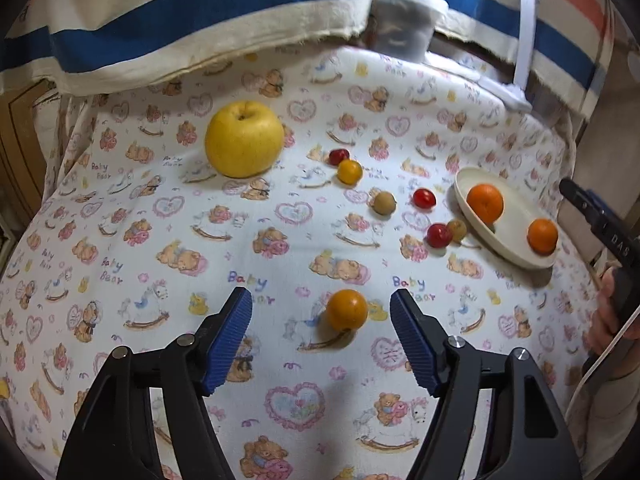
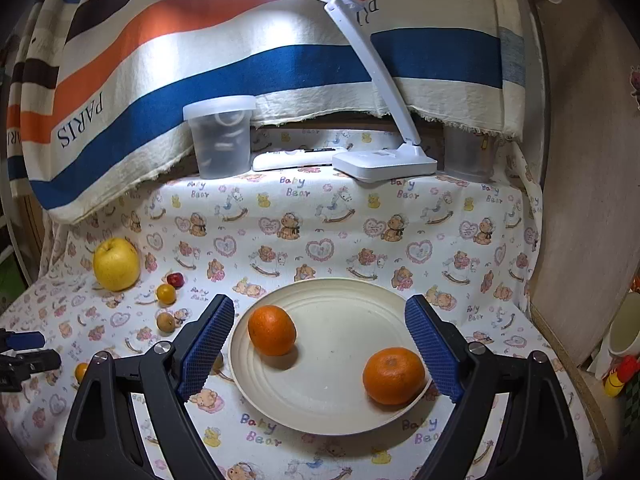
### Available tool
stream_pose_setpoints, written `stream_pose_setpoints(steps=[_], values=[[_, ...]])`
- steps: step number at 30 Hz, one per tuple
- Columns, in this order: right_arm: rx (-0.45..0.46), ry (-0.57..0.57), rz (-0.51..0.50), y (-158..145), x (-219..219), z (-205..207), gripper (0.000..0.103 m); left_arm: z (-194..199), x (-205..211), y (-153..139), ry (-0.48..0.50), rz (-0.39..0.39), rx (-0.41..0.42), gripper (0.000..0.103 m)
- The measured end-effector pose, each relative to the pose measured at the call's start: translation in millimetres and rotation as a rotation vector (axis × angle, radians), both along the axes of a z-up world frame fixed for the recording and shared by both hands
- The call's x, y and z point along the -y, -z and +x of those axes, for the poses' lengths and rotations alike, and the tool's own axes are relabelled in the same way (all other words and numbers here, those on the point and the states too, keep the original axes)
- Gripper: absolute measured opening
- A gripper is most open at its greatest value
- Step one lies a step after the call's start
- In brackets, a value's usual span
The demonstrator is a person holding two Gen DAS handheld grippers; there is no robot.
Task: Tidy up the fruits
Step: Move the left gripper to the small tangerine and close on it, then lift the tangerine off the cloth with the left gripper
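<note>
- Small orange fruit: round, no long axis to speak of; lies alone on the printed cloth, straight ahead of the left gripper and between its two blue pads, slightly nearer the right-hand pad. Neither pad touches it.
- Left gripper: jaws apart with a clear gap on each side of the fruit; nothing held. Angled down toward the cloth. Judged the nearer tool for this fruit; closing where it stands should catch it, though a slight shift toward the right-hand pad's side would centre it.
- Right gripper: jaws wide apart, empty, poised over the near part of the plate; in its own view the small orange fruit shows only as a sliver at far left, well off its line.
- Plate: cream, holds two mandarins, apart from each other. Lies to the right of the fruit in the left wrist view, well apart from it.
- Loose small fruits: red, yellow and brownish, strung between plate and yellow apple.
- Yellow apple: upright, far left on the cloth.
</note>
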State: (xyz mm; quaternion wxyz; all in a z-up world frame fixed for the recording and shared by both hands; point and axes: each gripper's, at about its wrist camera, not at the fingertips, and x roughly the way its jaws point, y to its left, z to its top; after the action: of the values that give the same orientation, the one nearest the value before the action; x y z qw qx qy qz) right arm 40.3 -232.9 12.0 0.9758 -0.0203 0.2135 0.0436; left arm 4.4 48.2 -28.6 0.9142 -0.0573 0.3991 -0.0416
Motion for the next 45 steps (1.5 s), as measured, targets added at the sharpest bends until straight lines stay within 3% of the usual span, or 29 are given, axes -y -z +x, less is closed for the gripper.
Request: stream_pose_setpoints(steps=[8,15,18,21,28,36,45], values=[[-0.021,0.005,0.011,2,3,4,0.089,17,13,17,0.031,-0.022,-0.118,0.050],[-0.015,0.008,0.000,0,2,3,0.089,22,17,23,0.031,-0.008,-0.138,0.038],[-0.004,0.022,-0.024,0,1,3,0.089,26,19,25,0.019,0.016,-0.146,0.027],[-0.012,0.026,-0.023,1,2,5,0.089,29,21,23,0.034,0.017,-0.151,0.027],[0.003,0.021,0.003,-5,6,1,0.089,25,29,-11,0.036,0.064,-0.048,0.027],[-0.002,0.018,-0.009,-3,3,1,0.089,31,37,-58,0.046,-0.002,0.077,0.027],[-0.015,0.013,-0.020,2,1,5,0.089,46,50,-67,0.053,-0.029,0.120,0.027]])
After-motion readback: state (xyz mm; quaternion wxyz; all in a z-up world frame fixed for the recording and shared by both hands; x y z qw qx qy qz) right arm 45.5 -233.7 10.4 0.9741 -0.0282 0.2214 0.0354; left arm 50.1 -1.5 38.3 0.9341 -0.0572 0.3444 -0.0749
